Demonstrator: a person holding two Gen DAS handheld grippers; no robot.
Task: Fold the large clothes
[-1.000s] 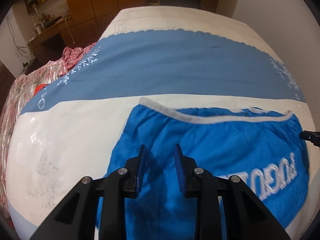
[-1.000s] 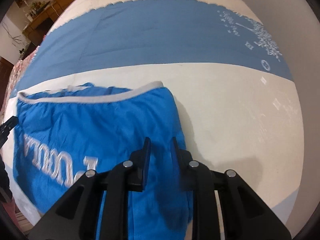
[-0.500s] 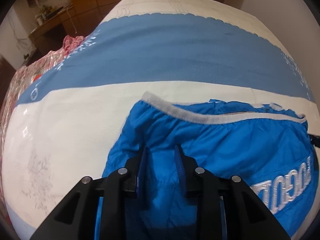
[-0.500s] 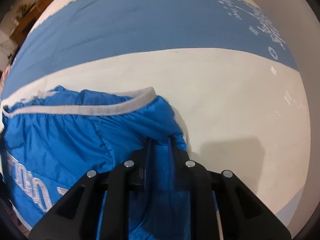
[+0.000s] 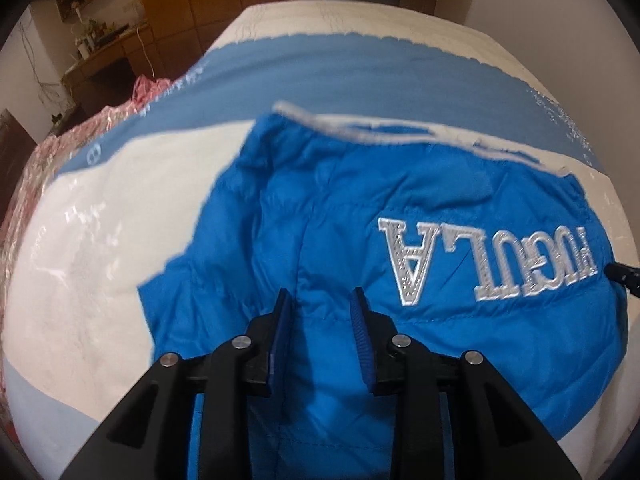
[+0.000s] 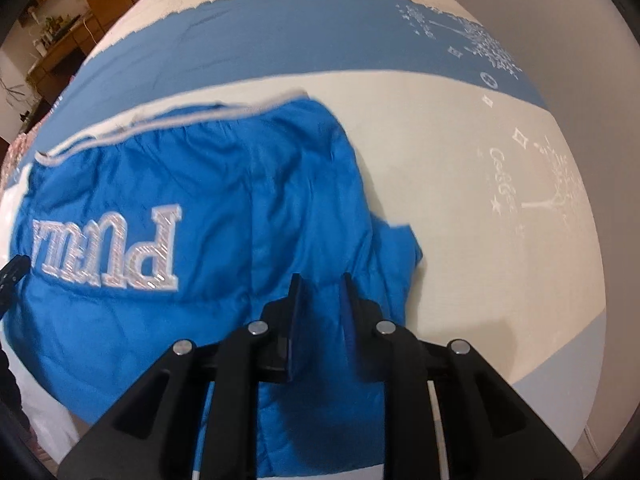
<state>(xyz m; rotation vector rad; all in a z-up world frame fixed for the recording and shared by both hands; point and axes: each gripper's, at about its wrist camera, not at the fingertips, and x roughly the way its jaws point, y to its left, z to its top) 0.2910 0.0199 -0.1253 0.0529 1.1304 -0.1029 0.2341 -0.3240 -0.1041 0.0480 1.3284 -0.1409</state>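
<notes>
A bright blue padded jacket with silver embroidered letters and a grey ribbed hem lies on the bed; it also shows in the right wrist view. My left gripper is shut on a fold of the jacket near its left side and holds it raised. My right gripper is shut on the jacket's fabric near its right side, also raised. The far hem rests on the cream part of the bedspread.
The bed has a cream and blue bedspread with a blue band across the far half. A pink patterned quilt lies off the bed's left. Wooden cupboards stand behind. A wall runs along the right.
Both grippers have lifted and pulled back with the jacket's near edge. The fabric rose and the lettered back turned up into view, while the hem slid toward the far side.
</notes>
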